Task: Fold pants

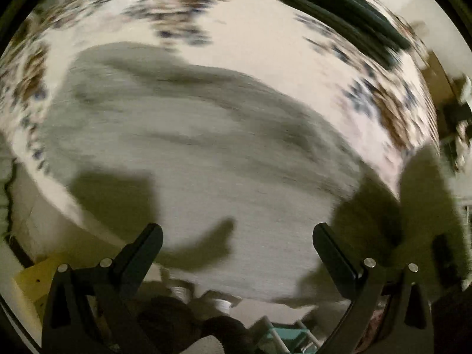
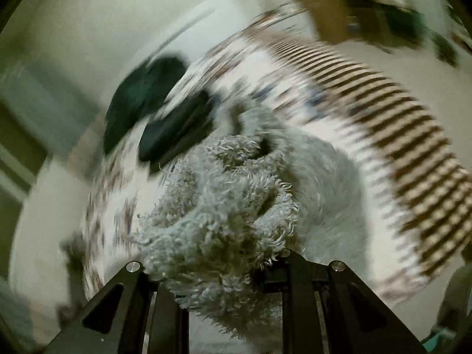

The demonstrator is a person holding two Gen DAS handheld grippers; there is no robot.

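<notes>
The grey pants lie spread on a patterned bedspread, blurred by motion in the left wrist view. My left gripper is open and empty, hovering above the pants' near edge. In the right wrist view, my right gripper is shut on a bunch of the fluffy grey pants fabric, which hides the fingertips. The rest of the fabric trails away over the bed.
Dark folded clothes lie on the bedspread beyond the held fabric, also seen far right in the left wrist view. A striped brown-and-white band edges the bed. Clutter and a teal rack sit below the bed edge.
</notes>
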